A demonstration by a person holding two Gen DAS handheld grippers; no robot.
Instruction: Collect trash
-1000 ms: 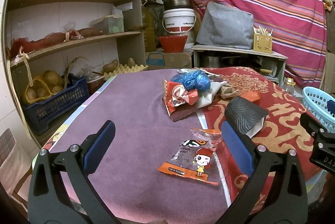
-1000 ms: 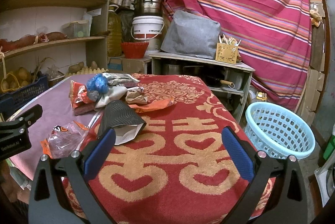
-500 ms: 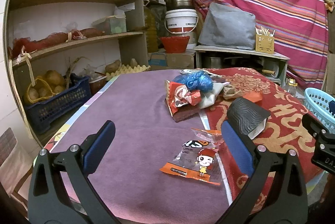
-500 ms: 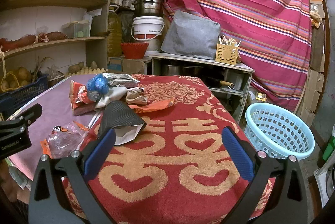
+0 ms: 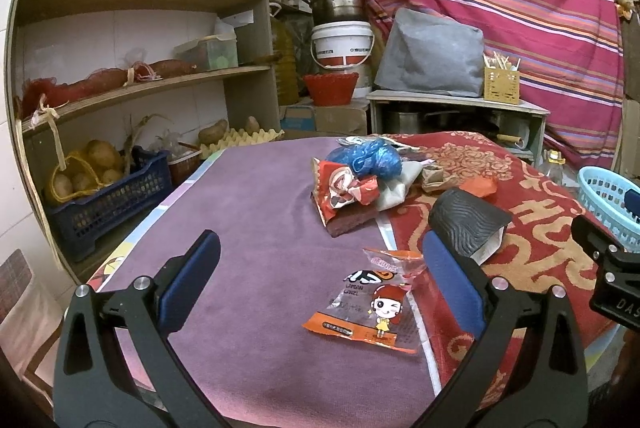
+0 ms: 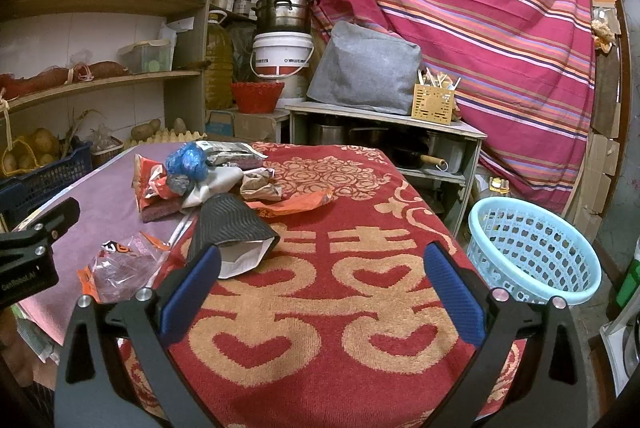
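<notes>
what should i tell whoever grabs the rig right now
Left gripper: open, empty, above the cartoon wrapper on the purple cloth.
Right gripper: open, empty, over the red cloth, black pouch by its left finger.
Trash pile sits mid-table; orange wrapper beside it.
Blue basket stands on the floor to the right; no trash seen inside.
Done: nothing. Left: everything.

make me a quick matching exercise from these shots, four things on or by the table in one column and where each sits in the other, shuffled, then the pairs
Things
1. cartoon snack wrapper
2. black ridged pouch
3. blue plastic bag
4. light blue basket

Places
A. on top of the trash pile at the far side of the table
B. beside the table, off its right edge
C. on the red patterned towel
D. flat on the purple cloth, near the left gripper

Pairs: 1-D, 2-C, 3-A, 4-B
</notes>
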